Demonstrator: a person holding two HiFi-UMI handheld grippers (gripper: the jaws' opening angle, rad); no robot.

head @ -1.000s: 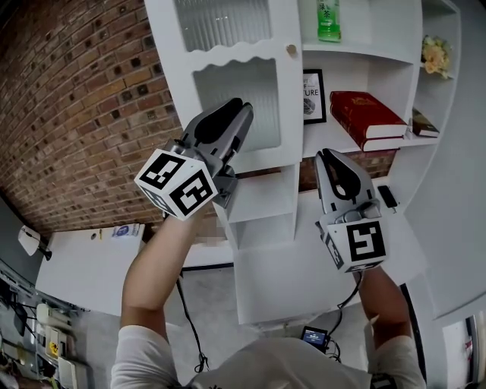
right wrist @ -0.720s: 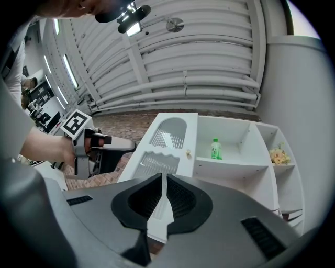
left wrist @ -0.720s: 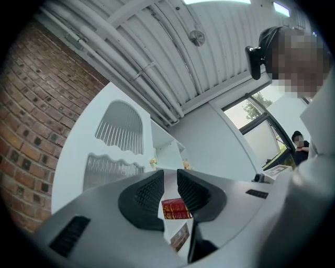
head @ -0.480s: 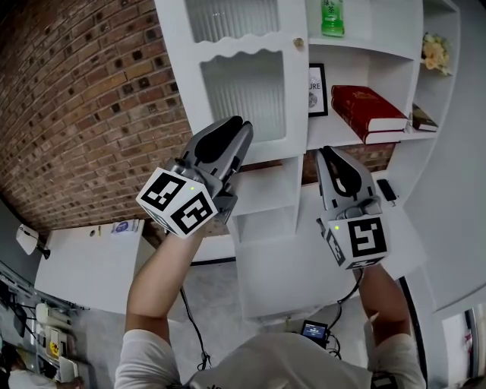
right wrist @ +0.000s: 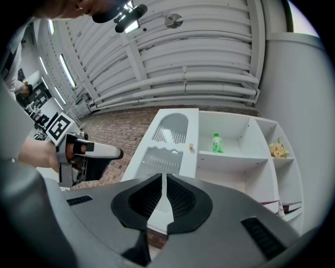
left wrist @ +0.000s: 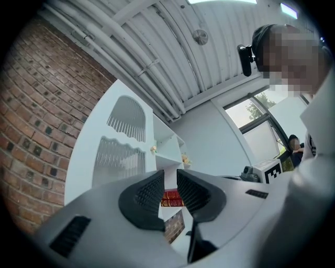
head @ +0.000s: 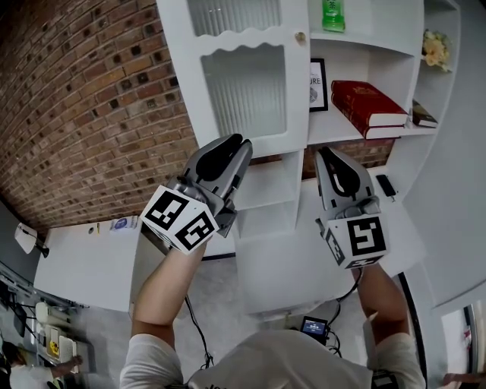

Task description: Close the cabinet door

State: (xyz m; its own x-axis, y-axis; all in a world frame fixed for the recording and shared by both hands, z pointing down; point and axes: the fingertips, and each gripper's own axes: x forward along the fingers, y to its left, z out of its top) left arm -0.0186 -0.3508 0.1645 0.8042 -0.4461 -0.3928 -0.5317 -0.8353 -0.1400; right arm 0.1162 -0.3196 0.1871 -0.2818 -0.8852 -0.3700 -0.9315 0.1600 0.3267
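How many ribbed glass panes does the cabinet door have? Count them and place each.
2: the upper pane at the cabinet door's top, the lower pane directly beneath it.

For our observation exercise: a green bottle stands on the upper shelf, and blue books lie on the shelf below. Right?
No: the books are red, not blue, as the head view shows. The green bottle does stand on the upper shelf.

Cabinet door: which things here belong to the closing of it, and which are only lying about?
For the job: door, knob, left gripper, right gripper.
Lying about: bottle, books, picture, flowers.
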